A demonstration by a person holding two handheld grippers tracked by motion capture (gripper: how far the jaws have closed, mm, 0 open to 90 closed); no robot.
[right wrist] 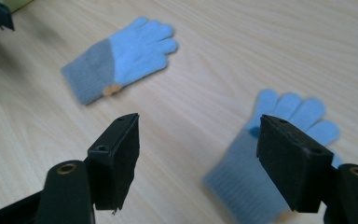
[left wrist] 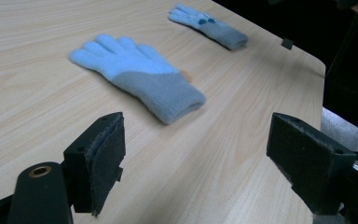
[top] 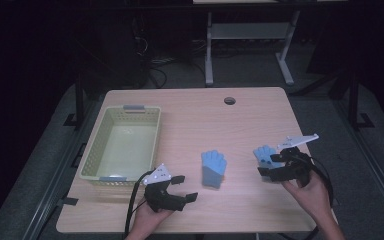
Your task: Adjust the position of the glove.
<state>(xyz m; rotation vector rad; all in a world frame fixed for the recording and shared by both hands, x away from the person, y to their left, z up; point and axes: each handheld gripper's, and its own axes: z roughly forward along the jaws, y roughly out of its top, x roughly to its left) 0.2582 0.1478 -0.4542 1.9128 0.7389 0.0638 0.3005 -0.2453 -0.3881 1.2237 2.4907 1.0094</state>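
Left tool (top: 181, 188) wide open, holding nothing, low over the near edge of the wooden surface (top: 190, 115). Held in the left hand (top: 147, 217), jaws pointing toward the right side. Just past its jaws, the middle glove (top: 214, 168), light blue with a grey cuff, lying flat on the wood, fingers pointing away from the person. Not touching the tool. Seen from the left tool view, same glove (left wrist: 137, 77) ahead of the jaws and a bit to the left, cuff end nearest.

Right tool (top: 267, 164) also wide open, gripping nothing, held in the right hand (top: 310, 192) near the right edge. Right under and just in front of it, the second glove (top: 266, 155), same blue, partly hidden by the tool. From the right tool view, second glove (right wrist: 265, 154) close by the right jaw, cuff toward the camera, a little blurry. Can't tell if jaw and glove touch.

Off to the left on the surface, a pale green basket (top: 92, 150) with holes in its sides, well apart from both gloves, just beside the left tool.
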